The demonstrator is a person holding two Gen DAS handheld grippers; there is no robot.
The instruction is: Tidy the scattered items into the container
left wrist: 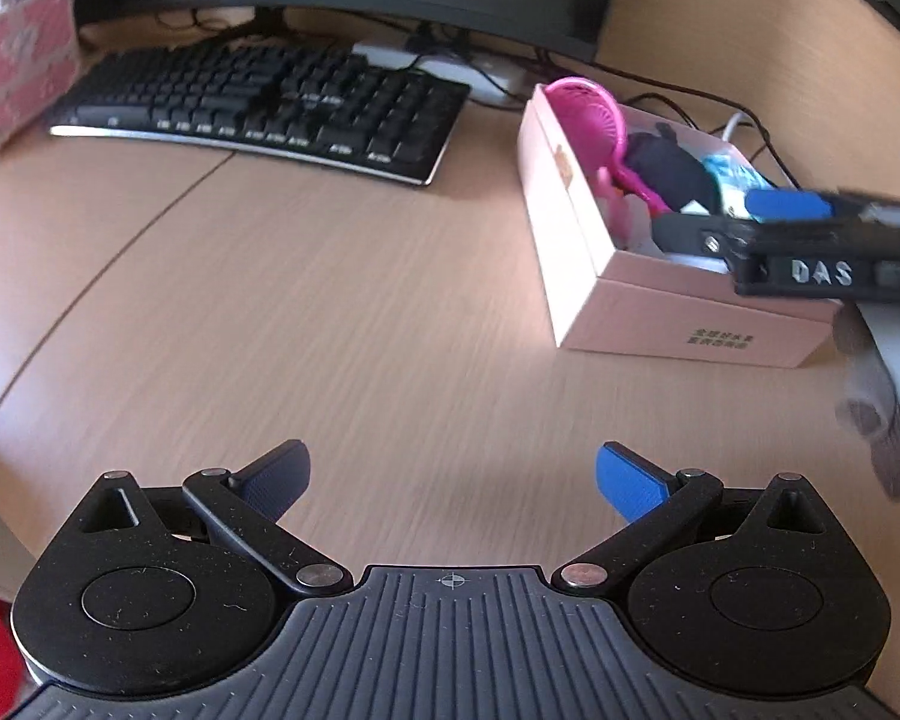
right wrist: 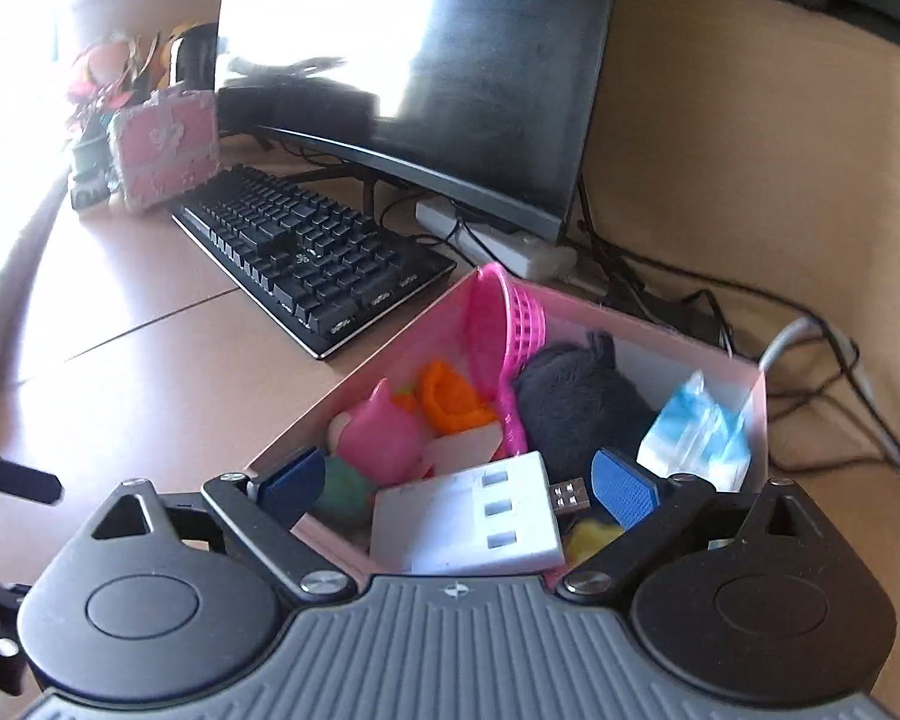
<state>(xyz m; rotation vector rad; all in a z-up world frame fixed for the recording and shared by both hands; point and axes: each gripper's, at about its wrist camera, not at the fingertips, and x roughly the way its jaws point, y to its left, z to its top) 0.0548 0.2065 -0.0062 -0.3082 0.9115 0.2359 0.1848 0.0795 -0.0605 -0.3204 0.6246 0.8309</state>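
While blurred, right gripper (left wrist: 750,222) hides box (left wrist: 678,306) corner; contents half-seen.

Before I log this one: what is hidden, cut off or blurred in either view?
- Left wrist view: the pink box contents are partly covered by the right tool, itself cut off at the right edge.
- Right wrist view: the box's near wall sits behind that tool's body; the yellow item is mostly hidden.
- Both views: the monitor is cropped.
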